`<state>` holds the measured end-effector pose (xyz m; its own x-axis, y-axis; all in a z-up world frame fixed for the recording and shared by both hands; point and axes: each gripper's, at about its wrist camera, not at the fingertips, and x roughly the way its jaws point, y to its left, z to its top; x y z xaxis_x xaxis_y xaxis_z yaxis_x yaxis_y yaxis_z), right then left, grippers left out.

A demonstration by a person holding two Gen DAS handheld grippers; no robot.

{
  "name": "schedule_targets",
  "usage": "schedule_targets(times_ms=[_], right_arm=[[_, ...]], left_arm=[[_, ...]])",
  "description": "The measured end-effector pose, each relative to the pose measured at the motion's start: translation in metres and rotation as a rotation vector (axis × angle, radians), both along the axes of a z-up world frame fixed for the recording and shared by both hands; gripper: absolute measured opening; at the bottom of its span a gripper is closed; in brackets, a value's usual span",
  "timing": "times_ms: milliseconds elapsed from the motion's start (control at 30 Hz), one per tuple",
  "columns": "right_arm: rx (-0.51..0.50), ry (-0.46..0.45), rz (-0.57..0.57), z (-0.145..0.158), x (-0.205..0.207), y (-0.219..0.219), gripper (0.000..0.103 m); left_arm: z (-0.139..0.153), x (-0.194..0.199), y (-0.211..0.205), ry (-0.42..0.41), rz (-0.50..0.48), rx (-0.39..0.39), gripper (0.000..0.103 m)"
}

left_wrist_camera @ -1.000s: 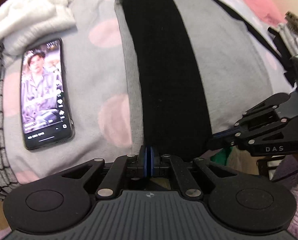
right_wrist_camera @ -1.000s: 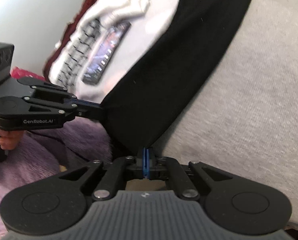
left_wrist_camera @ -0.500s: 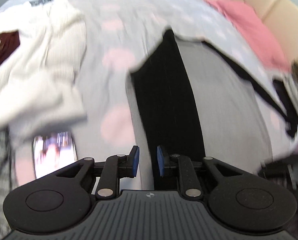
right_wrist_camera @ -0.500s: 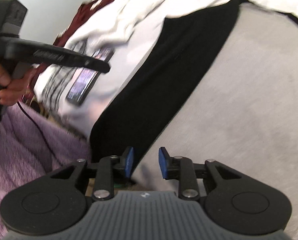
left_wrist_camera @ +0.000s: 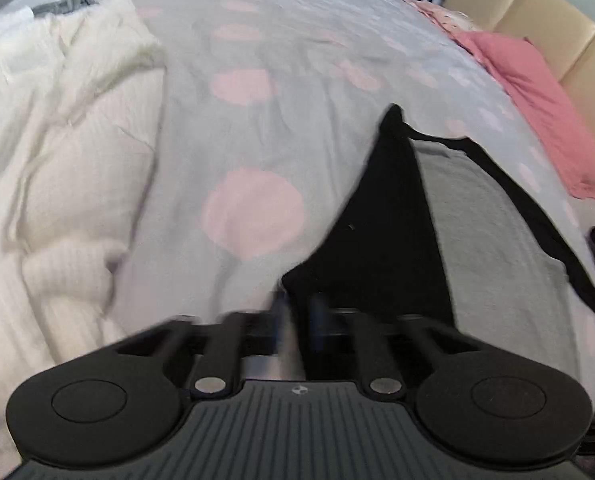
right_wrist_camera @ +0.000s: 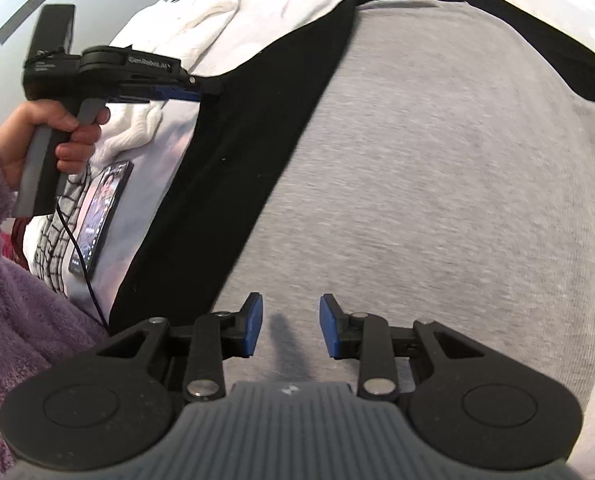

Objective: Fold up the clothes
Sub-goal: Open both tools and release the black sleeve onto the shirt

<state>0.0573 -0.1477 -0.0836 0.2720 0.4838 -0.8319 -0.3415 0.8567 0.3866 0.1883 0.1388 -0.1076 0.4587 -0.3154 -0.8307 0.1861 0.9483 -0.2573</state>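
Since the grey shirt (right_wrist_camera: 417, 180) lies nearly flat on the bed, the folding looks like it has only just begun.

Closest in the right wrist view, the right gripper (right_wrist_camera: 291, 326) hangs over the bottom of the shirt at 6 o'clock. Its two blue fingers (right_wrist_camera: 253, 328) stand apart, and nothing is pinched between them. Only grey cloth lies under them.

A little farther, the black sleeve (right_wrist_camera: 225, 160) runs from 7 o'clock up to 12 o'clock along the shirt's side. At 10 o'clock a hand (right_wrist_camera: 57, 140) holds the left gripper (right_wrist_camera: 201, 94). Its fingers are closed tight and seem to pinch the edge of that black sleeve, lifting it a bit. In the left wrist view the fingers are too blurry to tell.

Beside the shirt, at 8 o'clock, a phone (right_wrist_camera: 101, 216) rests on the bed cover (left_wrist_camera: 257, 120). A white sweater (left_wrist_camera: 57, 160) waits at 9 o'clock in the left wrist view, not folded. Farthest away, at 2 o'clock, lies a pink cloth (left_wrist_camera: 537, 100).

So the sleeve fold is probably the step in hand. Folding the other side, folding the shirt in half, and the sweater are all left to do.
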Motion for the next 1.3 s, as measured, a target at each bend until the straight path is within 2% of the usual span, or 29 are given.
schedule_targets(times_ms=[200,400,500,567,667,833,967,1133,1233,1300], right_arm=[[0.007,0.003,-0.039,-0.007,0.003,-0.016,0.035],[-0.007,-0.020,-0.060,-0.007,0.000,-0.032,0.036],[-0.003,-0.045,-0.063,-0.002,-0.003,-0.036,0.038],[0.001,-0.054,-0.057,0.000,-0.005,-0.036,0.038],[0.004,-0.063,-0.036,0.002,-0.010,-0.033,0.039],[0.011,-0.083,0.005,0.008,-0.019,-0.027,0.039],[0.011,-0.104,0.013,0.013,-0.025,-0.025,0.039],[0.009,-0.130,0.007,0.021,-0.033,-0.027,0.040],[0.003,-0.147,-0.001,0.025,-0.037,-0.031,0.040],[-0.004,-0.153,-0.016,0.027,-0.038,-0.036,0.040]], left_arm=[[-0.004,0.010,0.000,-0.016,0.023,0.072,0.002],[-0.007,0.007,-0.012,-0.043,0.001,0.145,0.002],[0.002,-0.004,-0.010,-0.041,0.021,0.145,0.018],[0.010,-0.016,-0.008,-0.047,0.023,0.147,0.020],[0.021,-0.039,-0.005,-0.023,-0.003,0.123,0.020],[0.029,-0.081,-0.012,0.025,-0.054,0.152,0.020],[0.021,-0.110,-0.020,0.105,-0.082,0.176,0.020],[0.002,-0.135,-0.025,0.161,-0.098,0.214,0.021],[-0.004,-0.137,-0.026,0.156,-0.102,0.249,0.011],[-0.003,-0.135,-0.024,0.161,-0.092,0.240,0.010]])
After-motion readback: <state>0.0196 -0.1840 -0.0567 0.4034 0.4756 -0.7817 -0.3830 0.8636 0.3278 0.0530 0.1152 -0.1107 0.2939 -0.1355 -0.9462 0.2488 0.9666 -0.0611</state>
